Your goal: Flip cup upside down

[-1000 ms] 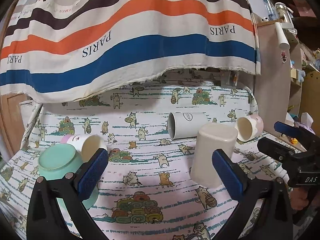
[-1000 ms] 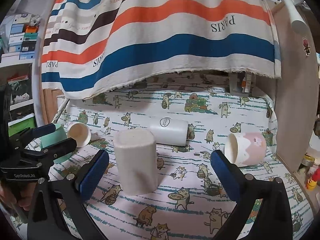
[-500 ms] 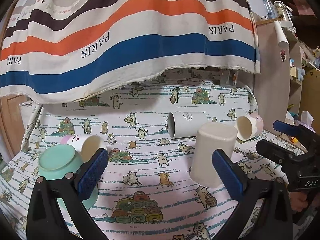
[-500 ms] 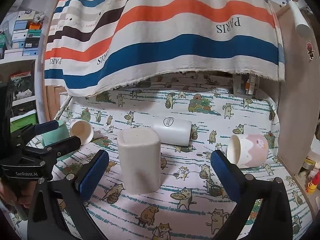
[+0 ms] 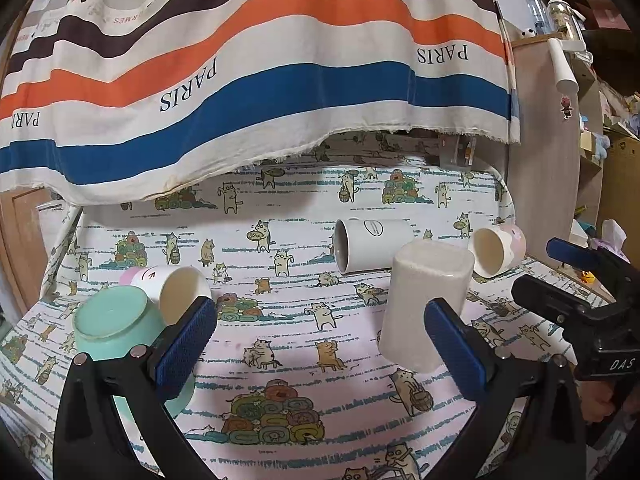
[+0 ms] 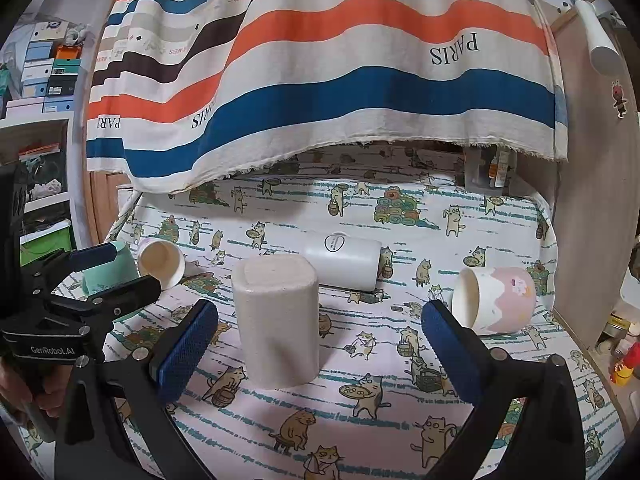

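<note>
A beige speckled cup (image 6: 276, 320) stands upside down on the cat-print cloth; it also shows in the left wrist view (image 5: 426, 304), right of centre. My left gripper (image 5: 320, 348) is open and empty, with the beige cup just beyond its right finger. My right gripper (image 6: 320, 348) is open and empty, with the beige cup ahead between its fingers, nearer the left one. Each gripper shows at the edge of the other's view: the right gripper (image 5: 576, 280) and the left gripper (image 6: 108, 272).
A white cylinder cup (image 6: 342, 258) lies on its side behind the beige one. A pink and white cup (image 6: 496, 300) lies on its side at the right. A mint bowl (image 5: 112, 324) and a small paper cup (image 5: 172, 286) lie at the left. A striped cloth (image 5: 256, 72) hangs behind.
The right gripper has drawn back slightly and risen a little. The left gripper has hardly moved. The cups have not moved.
</note>
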Demonstrator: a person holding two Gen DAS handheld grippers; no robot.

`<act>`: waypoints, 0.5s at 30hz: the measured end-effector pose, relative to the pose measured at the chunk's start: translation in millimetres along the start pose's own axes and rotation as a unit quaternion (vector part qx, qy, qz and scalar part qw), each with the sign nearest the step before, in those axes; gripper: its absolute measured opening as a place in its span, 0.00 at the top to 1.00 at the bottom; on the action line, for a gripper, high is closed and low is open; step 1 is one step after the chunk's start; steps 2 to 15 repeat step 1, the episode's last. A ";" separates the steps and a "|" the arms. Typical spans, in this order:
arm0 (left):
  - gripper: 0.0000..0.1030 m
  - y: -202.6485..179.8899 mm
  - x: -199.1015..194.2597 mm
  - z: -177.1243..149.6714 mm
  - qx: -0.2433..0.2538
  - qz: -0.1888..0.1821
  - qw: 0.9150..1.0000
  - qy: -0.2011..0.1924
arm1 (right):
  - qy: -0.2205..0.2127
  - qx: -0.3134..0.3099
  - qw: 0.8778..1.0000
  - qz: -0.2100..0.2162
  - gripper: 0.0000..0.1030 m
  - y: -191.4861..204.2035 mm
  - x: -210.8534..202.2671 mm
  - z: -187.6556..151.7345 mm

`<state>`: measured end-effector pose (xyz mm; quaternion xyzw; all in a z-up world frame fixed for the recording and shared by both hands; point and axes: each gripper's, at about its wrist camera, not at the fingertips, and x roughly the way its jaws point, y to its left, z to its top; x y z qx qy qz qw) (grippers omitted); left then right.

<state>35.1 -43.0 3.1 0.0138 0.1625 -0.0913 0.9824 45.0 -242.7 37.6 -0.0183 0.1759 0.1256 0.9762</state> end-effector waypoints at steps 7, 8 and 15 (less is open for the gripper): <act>0.00 0.0 0.0 0.0 0.000 0.000 1.000 0.000 | 0.000 0.001 1.000 0.000 0.00 -0.7 0.6 0.1; 0.00 0.0 0.0 0.0 0.000 0.000 1.000 0.000 | 0.000 0.001 1.000 0.000 0.00 -0.7 0.6 0.1; 0.00 0.0 0.0 0.0 0.000 0.000 1.000 0.000 | 0.000 0.001 1.000 0.000 0.00 -0.7 0.6 0.1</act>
